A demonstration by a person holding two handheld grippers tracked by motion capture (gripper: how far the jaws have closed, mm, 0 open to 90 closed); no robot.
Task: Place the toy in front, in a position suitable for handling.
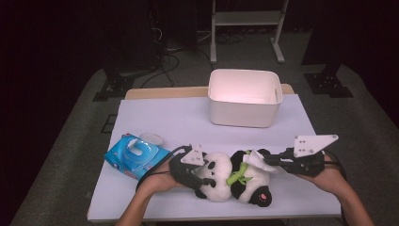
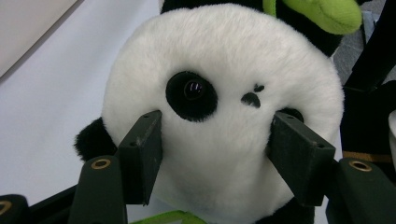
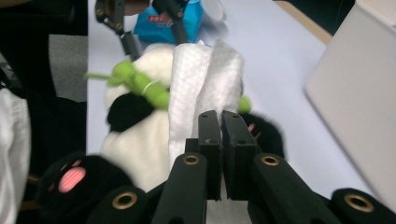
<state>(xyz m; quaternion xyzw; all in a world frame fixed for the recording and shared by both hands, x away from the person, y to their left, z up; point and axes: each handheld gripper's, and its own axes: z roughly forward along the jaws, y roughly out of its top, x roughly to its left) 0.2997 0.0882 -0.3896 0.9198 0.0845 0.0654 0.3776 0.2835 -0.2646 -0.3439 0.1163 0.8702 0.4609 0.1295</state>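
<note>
Surface [image 1: 188,117]: white-covered, set in a dark room with a frame and cables on the floor behind. White bin [image 1: 244,98]: placed well beyond both tongs. Panda plush [image 1: 230,179]: laid between the tongs, its head clamped by the left tongs [image 1: 200,176], judged to be steadied for wiping. Blue wipes pack [image 1: 135,156]: just beside the left tongs, outward. White wipe [image 1: 258,160]: pinched in the pressed-together right tongs [image 1: 269,161], held against the plush's body.
</note>
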